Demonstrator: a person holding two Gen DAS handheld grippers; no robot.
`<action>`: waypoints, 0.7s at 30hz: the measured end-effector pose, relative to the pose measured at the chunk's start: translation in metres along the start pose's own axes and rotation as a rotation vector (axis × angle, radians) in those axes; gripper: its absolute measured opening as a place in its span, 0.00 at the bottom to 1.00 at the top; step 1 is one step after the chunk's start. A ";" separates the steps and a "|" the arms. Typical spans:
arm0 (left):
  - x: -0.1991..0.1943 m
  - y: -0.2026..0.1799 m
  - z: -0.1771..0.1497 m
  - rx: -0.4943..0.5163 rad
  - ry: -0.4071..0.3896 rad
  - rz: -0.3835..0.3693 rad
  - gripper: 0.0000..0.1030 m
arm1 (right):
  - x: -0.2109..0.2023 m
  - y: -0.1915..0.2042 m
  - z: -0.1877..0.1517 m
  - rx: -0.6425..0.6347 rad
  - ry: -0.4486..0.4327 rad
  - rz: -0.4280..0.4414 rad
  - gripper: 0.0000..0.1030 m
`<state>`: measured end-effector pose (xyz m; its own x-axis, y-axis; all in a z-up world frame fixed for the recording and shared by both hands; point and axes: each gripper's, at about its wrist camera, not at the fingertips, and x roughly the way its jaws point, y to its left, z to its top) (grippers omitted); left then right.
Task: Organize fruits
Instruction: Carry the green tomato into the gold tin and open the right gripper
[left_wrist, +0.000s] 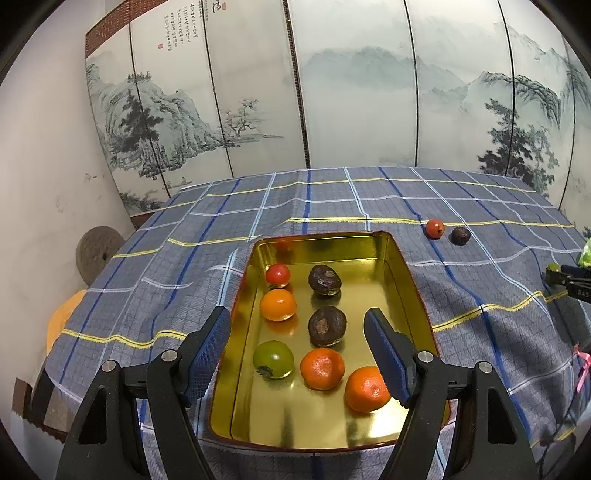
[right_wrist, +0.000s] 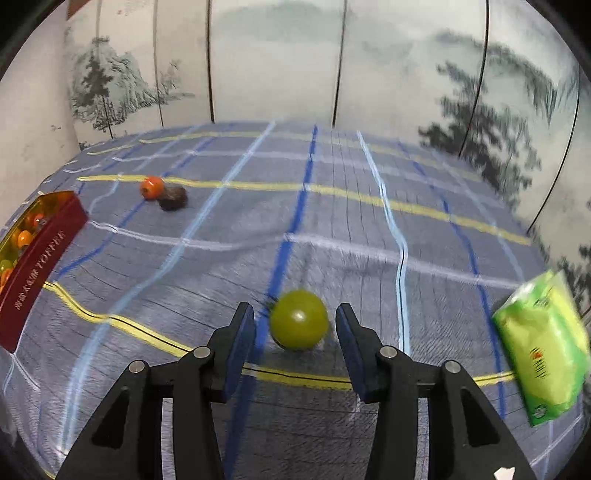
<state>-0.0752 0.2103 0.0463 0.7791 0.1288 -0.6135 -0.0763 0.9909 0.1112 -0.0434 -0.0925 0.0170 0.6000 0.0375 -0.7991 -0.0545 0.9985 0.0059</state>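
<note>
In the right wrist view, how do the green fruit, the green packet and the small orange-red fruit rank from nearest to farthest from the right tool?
1. Green fruit: between the right tool's fingers.
2. Green packet: at the right edge.
3. Small orange-red fruit: far left, beside a dark fruit.

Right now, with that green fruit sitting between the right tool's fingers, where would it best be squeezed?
Across the widest middle of the green fruit, one pad on each side, coming down from above and behind as the right gripper already points. It is round and smooth, so a grip off its middle would probably let it slip. The pads show gaps either side, not yet pressing.
</note>
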 end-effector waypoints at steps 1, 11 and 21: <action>0.000 -0.001 0.000 0.002 0.001 -0.001 0.73 | 0.005 -0.004 -0.001 0.013 0.015 0.018 0.42; -0.002 -0.005 0.007 0.008 -0.014 0.015 0.73 | 0.004 -0.003 -0.003 0.043 0.007 0.080 0.31; -0.007 0.020 0.001 -0.020 -0.012 0.065 0.73 | -0.067 0.065 0.036 -0.051 -0.127 0.249 0.31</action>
<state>-0.0820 0.2294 0.0539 0.7793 0.1928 -0.5962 -0.1394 0.9810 0.1350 -0.0585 -0.0283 0.0926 0.6583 0.2896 -0.6949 -0.2513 0.9546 0.1598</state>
